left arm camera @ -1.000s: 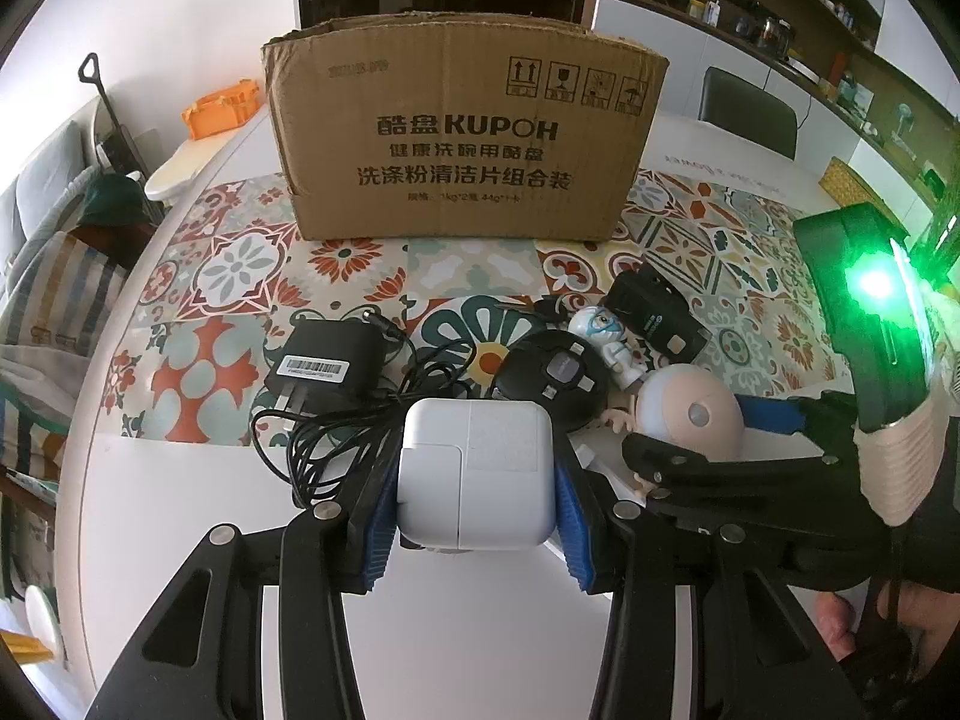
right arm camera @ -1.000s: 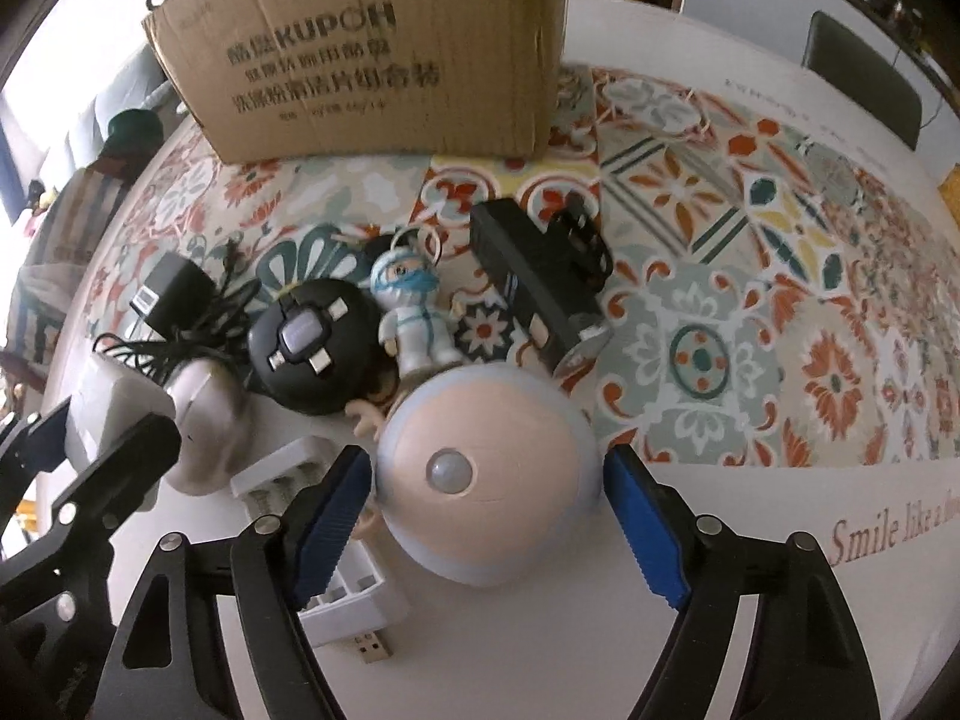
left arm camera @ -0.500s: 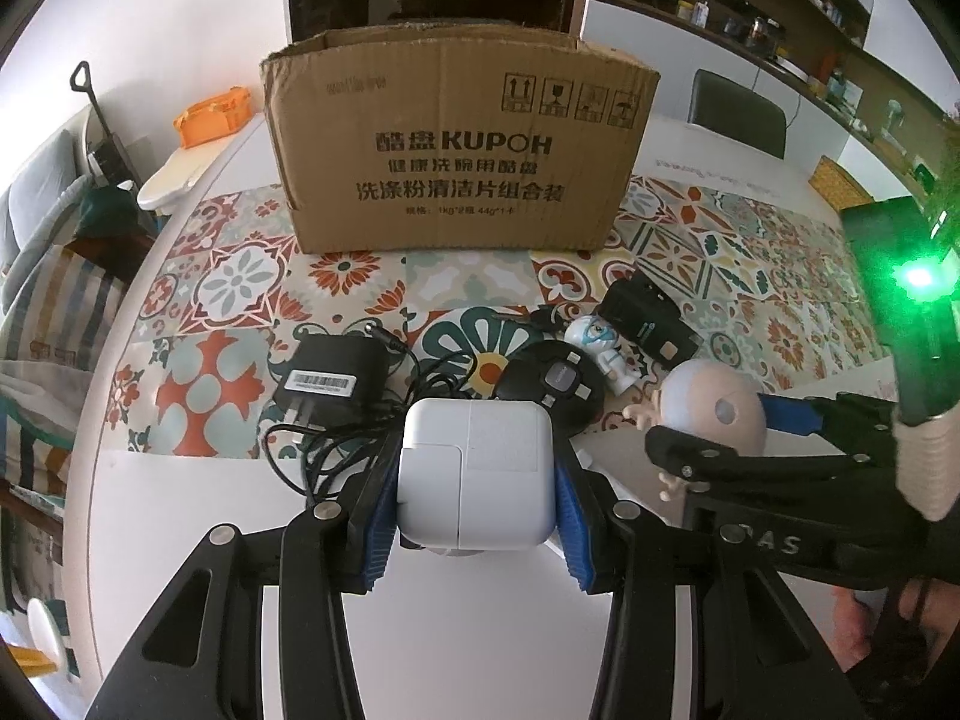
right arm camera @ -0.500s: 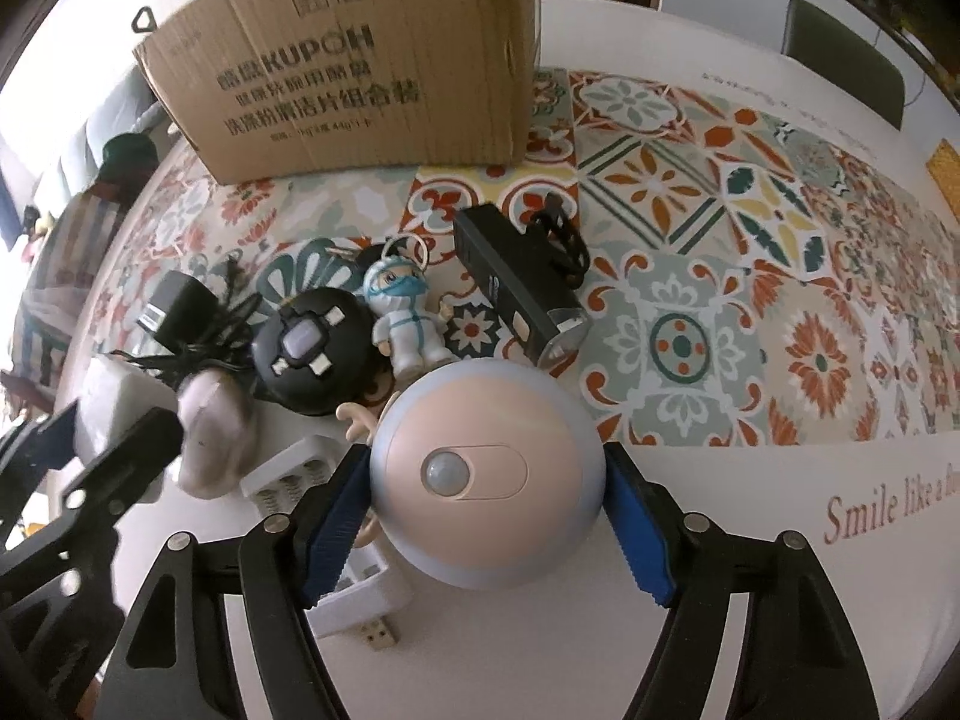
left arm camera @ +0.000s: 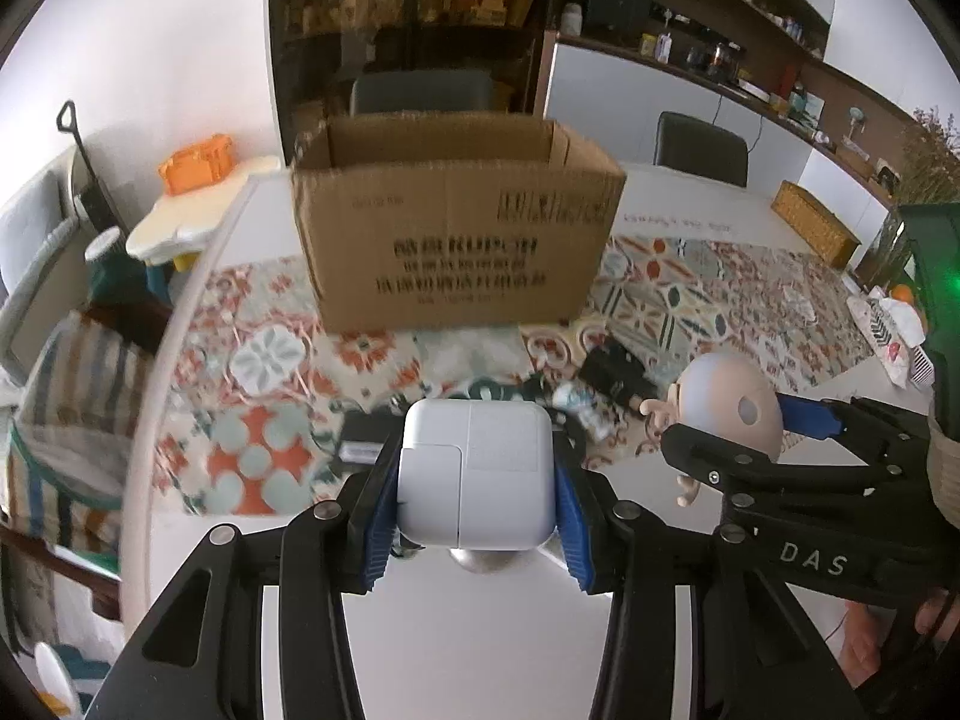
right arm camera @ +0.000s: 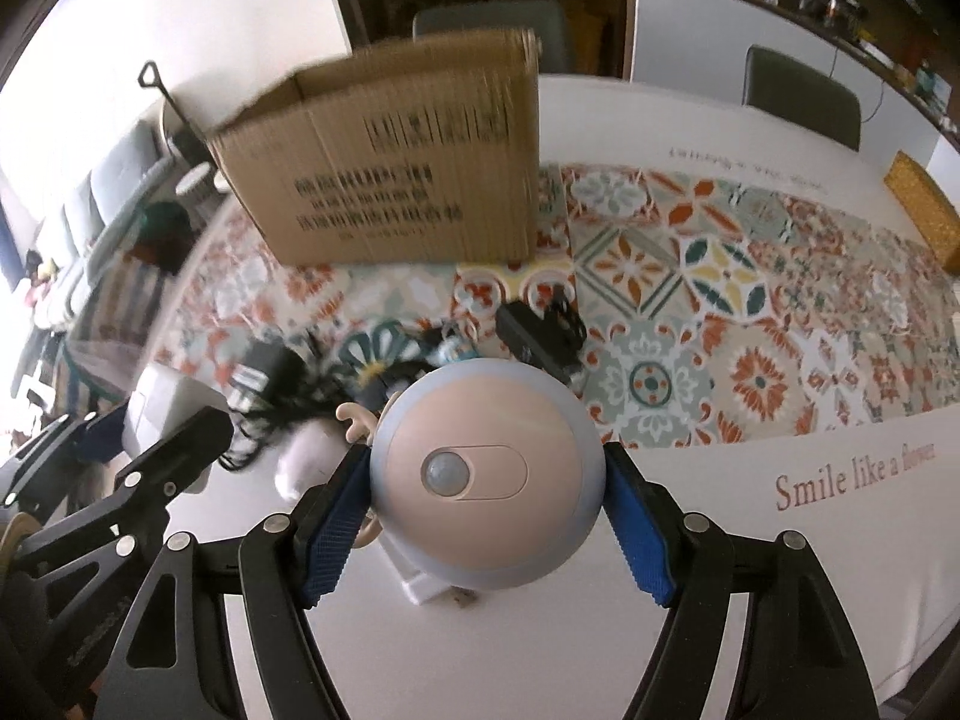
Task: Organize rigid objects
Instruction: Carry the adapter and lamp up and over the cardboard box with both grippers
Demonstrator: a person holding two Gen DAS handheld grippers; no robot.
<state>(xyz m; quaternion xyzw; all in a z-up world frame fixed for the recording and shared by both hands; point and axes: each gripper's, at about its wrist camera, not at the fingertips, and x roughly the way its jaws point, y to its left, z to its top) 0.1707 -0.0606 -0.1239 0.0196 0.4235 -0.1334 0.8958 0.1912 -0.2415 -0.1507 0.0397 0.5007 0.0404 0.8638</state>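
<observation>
1. Big change from a second ago: both grippers have lifted off the table. The cardboard box (left arm camera: pixel 450 234) used to show only its printed front; now its open top sits at upper centre of the left wrist view, so you can see inside the rim

2. The left gripper (left arm camera: pixel 477 480) is still closed on the white charger (left arm camera: pixel 477 471), blue pads tight against both sides. The right gripper (right arm camera: pixel 486 498) is clamped the same way on the round night light (right arm camera: pixel 483 480), centre of its frame

3. My read: both pieces are on their way to the box, drop-in comes next

4. Textures: the charger is a glossy rounded plastic cube, the light a smooth peach dome with a grey rim and a sensor lens (both slippery-looking). The box is matte corrugated card

5. The leftover black adapter (right arm camera: pixel 258 372) and bits stay on the patterned tablecloth (right arm camera: pixel 750 312), mid-frame, blurred
</observation>
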